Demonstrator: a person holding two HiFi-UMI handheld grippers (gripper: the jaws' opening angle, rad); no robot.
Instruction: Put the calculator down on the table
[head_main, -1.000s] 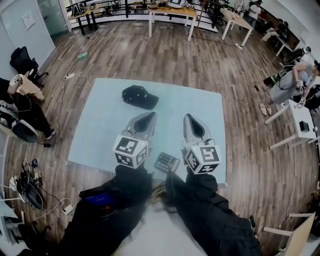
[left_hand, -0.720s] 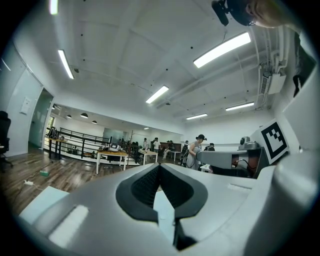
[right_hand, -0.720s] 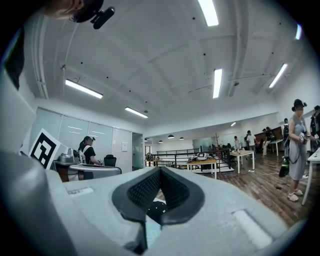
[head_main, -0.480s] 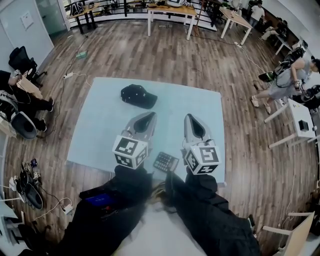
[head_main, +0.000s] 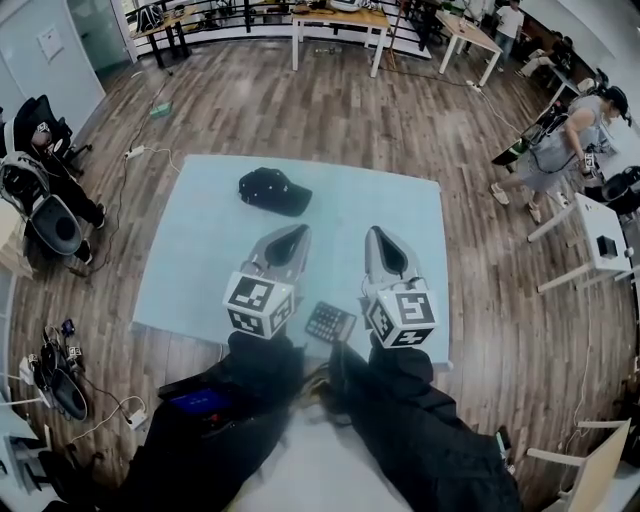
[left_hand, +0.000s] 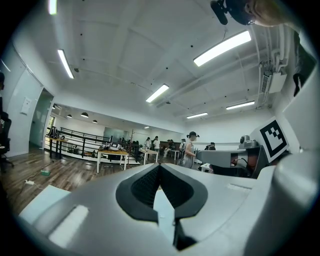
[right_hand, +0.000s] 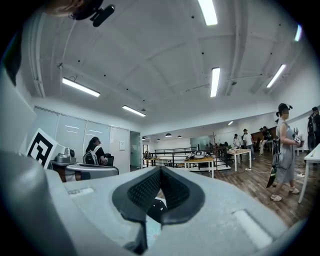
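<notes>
A dark calculator (head_main: 332, 322) lies flat on the pale blue table (head_main: 200, 250), near its front edge, between my two hands. Nothing holds it. My left gripper (head_main: 300, 230) hangs level over the table to the calculator's left, its jaws shut and empty; in the left gripper view the tips of the gripper (left_hand: 159, 165) meet. My right gripper (head_main: 375, 233) hangs level to the calculator's right, also shut and empty, and its tips (right_hand: 160, 169) touch in the right gripper view. Both marker cubes sit close to the calculator without touching it.
A black cap (head_main: 274, 191) lies at the table's far side. Chairs and seated people (head_main: 40, 200) are on the left, cables (head_main: 60, 380) on the floor there. A person (head_main: 560, 150) stands by a white desk (head_main: 600, 240) on the right.
Both grippers and the calculator have kept still. The person on the right has shifted a little, and the seated people on the left have moved.
</notes>
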